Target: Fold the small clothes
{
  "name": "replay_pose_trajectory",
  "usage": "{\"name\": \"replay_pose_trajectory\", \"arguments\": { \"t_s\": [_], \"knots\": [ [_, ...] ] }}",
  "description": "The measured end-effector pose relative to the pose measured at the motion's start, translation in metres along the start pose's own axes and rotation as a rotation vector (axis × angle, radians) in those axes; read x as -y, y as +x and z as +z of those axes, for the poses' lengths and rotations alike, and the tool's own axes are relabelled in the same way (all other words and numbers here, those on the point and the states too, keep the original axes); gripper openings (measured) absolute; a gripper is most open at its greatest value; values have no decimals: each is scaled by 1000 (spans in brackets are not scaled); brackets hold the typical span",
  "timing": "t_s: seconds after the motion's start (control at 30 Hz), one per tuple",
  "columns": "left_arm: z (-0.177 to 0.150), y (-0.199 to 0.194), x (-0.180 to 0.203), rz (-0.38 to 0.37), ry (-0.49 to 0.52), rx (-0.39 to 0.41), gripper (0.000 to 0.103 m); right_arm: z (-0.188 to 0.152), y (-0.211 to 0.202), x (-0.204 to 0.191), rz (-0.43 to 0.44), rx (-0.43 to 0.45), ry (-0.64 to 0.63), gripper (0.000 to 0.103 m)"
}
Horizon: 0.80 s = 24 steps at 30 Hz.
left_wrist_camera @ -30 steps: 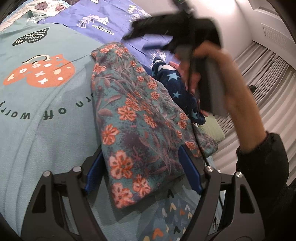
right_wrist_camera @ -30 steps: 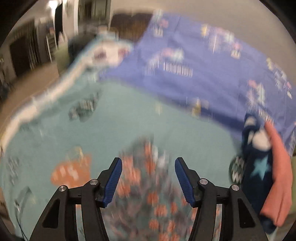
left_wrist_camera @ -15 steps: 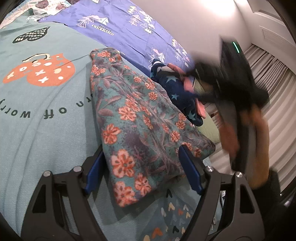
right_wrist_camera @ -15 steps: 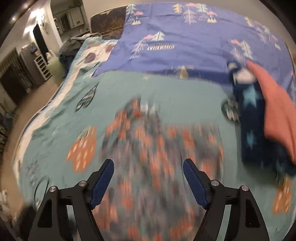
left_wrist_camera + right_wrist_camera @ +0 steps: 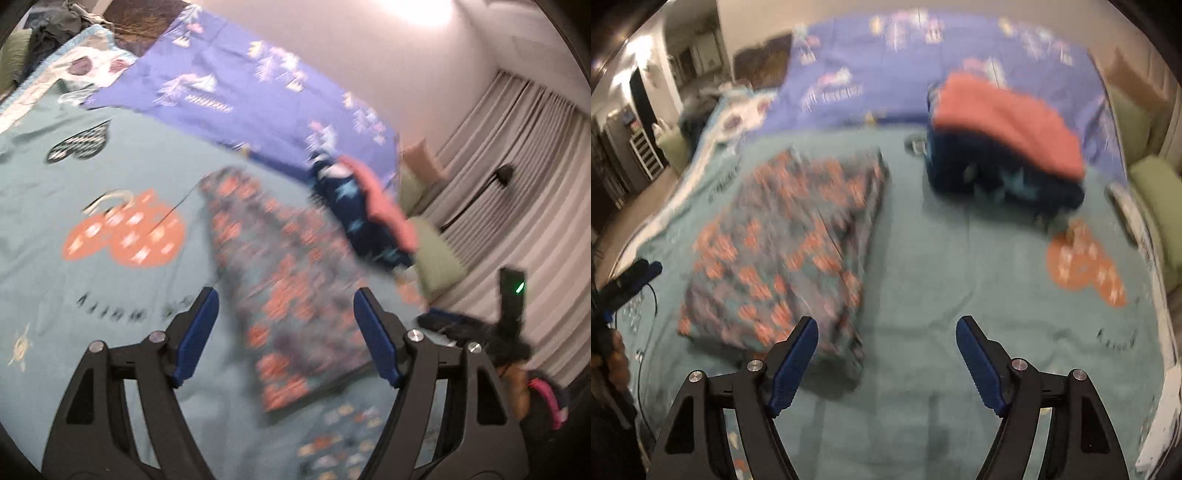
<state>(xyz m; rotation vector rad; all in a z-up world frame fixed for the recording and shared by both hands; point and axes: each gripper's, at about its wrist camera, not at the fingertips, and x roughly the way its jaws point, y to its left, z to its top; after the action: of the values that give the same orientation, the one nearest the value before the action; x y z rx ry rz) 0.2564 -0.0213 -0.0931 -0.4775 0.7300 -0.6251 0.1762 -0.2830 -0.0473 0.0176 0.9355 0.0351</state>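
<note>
A folded floral garment (image 5: 288,288), teal with orange flowers, lies on the teal bedspread (image 5: 92,295); it also shows in the right wrist view (image 5: 786,243). My left gripper (image 5: 284,332) is open and empty, raised above the garment's near end. My right gripper (image 5: 886,354) is open and empty, above the bedspread (image 5: 942,277) just right of the garment. A stack of folded clothes, a pink piece (image 5: 1004,118) on a navy star-print piece (image 5: 1004,181), sits beyond to the right; it shows in the left wrist view too (image 5: 365,214). Both views are motion-blurred.
A purple blanket (image 5: 236,85) with tree prints covers the far side of the bed. Green pillows (image 5: 1156,192) lie at the right edge. Curtains (image 5: 517,166) hang to the right. The other gripper shows at the edge of each view (image 5: 480,325) (image 5: 628,277).
My left gripper has lifted back off the floral garment, which now lies farther away. My right gripper has swung to the right and pulled back; its jaws have opened wider.
</note>
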Motion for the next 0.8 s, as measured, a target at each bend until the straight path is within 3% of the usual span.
{"name": "replay_pose_trajectory", "arguments": {
  "t_s": [0.13, 0.2, 0.3, 0.33, 0.37, 0.43, 0.5, 0.6, 0.63, 0.67, 0.8],
  "knots": [
    [12, 34, 23, -168, 11, -57, 75, 18, 3, -21, 146, 99, -27, 78],
    [2, 70, 19, -242, -58, -159, 75, 19, 18, -36, 223, 108, -43, 74],
    [-23, 107, -5, -192, -137, -296, 71, 14, 57, -40, 294, 16, -50, 55],
    [-29, 107, -15, -200, -150, -287, 59, 8, 68, -36, 285, -13, -43, 49],
    [-32, 103, -23, -228, -164, -268, 55, 1, 75, -31, 283, -19, -46, 43],
    [-33, 93, -45, -296, -263, -294, 54, -13, 74, -21, 287, 16, -68, 32],
    [-31, 79, -54, -284, -291, -296, 54, -19, 64, -13, 274, 13, -56, 32],
    [-31, 54, -46, -208, -214, -263, 61, -26, 39, -12, 205, 8, -60, 36],
    [-27, 47, -41, -194, -196, -250, 65, -30, 29, -13, 194, 26, -74, 43],
    [-25, 41, -37, -191, -174, -234, 65, -33, 19, -16, 181, 53, -95, 52],
    [-8, 39, -16, -217, -94, -214, 66, -32, -4, -30, 150, 146, -162, 53]
  ]
}}
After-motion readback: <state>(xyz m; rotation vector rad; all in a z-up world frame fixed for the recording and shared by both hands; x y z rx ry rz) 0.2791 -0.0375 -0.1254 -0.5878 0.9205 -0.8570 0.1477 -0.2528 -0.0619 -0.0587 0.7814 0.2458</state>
